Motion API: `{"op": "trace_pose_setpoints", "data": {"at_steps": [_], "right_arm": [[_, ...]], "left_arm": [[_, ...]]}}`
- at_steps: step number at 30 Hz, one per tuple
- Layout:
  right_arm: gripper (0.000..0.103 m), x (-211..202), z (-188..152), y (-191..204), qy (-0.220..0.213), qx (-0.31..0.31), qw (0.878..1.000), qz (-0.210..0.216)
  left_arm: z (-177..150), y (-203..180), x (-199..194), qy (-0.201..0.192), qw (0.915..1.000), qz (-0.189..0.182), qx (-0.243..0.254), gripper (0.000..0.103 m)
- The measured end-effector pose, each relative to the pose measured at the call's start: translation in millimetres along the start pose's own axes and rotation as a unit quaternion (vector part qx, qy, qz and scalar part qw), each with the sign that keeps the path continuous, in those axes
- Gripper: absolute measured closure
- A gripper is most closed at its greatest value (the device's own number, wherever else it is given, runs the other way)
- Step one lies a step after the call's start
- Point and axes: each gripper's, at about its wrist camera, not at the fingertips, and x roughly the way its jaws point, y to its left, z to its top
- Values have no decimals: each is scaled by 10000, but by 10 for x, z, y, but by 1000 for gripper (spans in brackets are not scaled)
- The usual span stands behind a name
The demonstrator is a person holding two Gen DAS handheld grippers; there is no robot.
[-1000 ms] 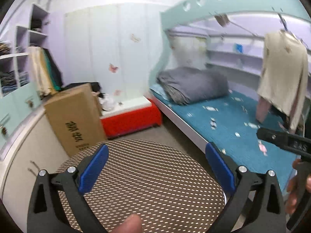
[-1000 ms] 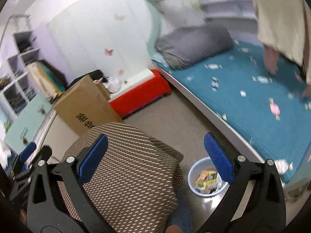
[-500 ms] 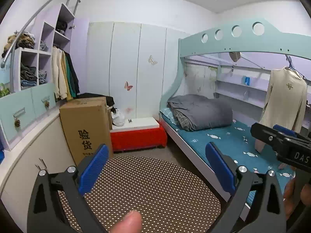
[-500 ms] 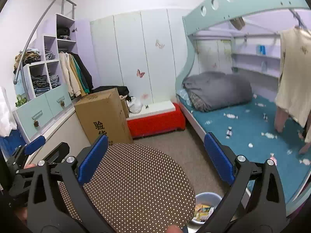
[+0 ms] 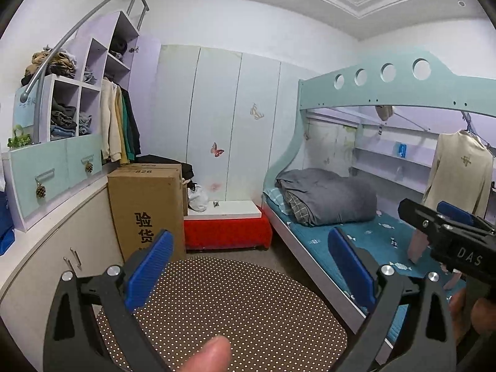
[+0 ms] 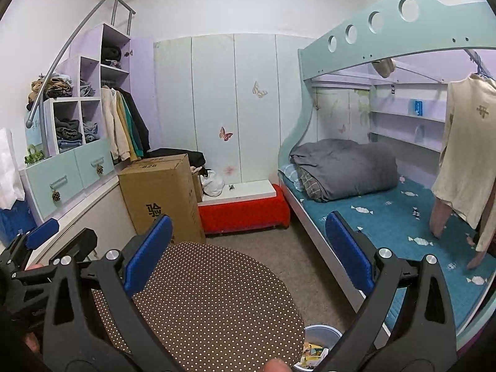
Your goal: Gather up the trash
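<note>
Trash fills a pale-blue round bin [image 6: 322,338] on the floor between the dotted brown round stool [image 6: 210,303] and the bunk bed [image 6: 403,217], seen only from the right wrist. Left gripper [image 5: 248,266] and right gripper [image 6: 245,248] both gape wide, holding nothing, above the stool.

Home bedroom, bunk bed [image 5: 338,235], wardrobe [image 5: 217,142], hanging clothes [image 5: 119,130]

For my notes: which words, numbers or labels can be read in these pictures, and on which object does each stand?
"验货": front of the cardboard box.
"826": top of the same box, seen upside down.
"DAS": side of the right gripper; the rest is cut off.
Emblem on the hanging cream shirt: too small to read.
</note>
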Motion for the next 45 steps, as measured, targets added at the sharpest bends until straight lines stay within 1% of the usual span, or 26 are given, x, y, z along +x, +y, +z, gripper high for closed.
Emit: {"op": "trace_pose_setpoints", "data": {"at_steps": [11,25,45], "right_arm": [[6,-32,-8,-54,-13,63,10000,-43],[6,-23,-24,-29,35,89,9999,-83],[6,-16,-9,-93,69,116,9999,-85]], "left_arm": [[-3,-68,5,-1,10000,-12,88,5],[9,-66,22,-1,9999,-8,118,5],[22,-29,42,-41,9998,15,184,5]]}}
